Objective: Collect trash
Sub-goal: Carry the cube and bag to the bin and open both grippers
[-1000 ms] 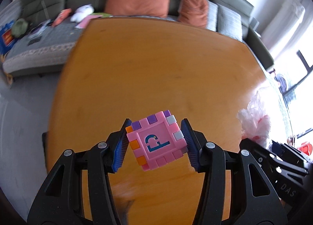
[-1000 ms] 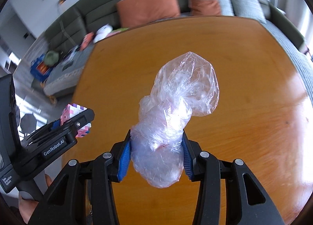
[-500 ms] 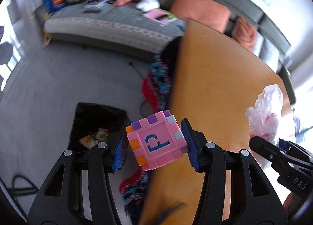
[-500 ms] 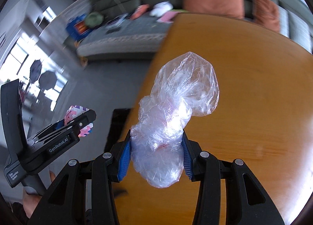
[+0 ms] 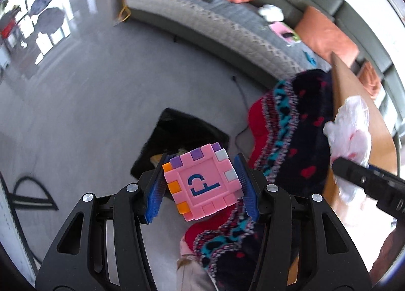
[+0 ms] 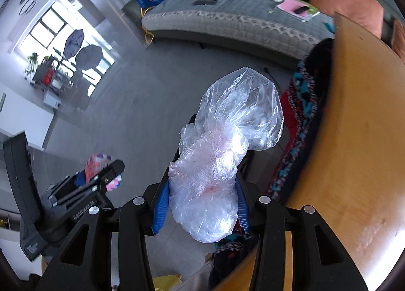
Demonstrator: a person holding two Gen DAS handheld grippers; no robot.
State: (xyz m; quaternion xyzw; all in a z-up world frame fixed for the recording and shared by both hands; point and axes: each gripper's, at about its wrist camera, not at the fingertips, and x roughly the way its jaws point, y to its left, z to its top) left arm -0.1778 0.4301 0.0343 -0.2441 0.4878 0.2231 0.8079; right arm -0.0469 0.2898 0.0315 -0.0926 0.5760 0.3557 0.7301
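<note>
My left gripper (image 5: 202, 184) is shut on a pink foam puzzle cube (image 5: 201, 180) with purple, orange and grey tabs and a blue letter on its face. It hangs over the grey floor, above a black trash bin (image 5: 177, 139) with scraps inside. My right gripper (image 6: 201, 202) is shut on a crumpled clear plastic bag (image 6: 222, 149), held off the left edge of the wooden table (image 6: 359, 139). The bag also shows in the left wrist view (image 5: 349, 123), and the left gripper with the cube shows in the right wrist view (image 6: 98, 172).
A patterned red, blue and black blanket (image 5: 291, 134) hangs by the table's edge. A grey sofa (image 6: 227, 17) with orange cushions (image 5: 326, 35), toys and books runs along the back. A cable (image 5: 240, 93) lies on the floor.
Both grippers have swung left, off the table and out over the floor. The trash bin has come under the left gripper. Both still hold their items.
</note>
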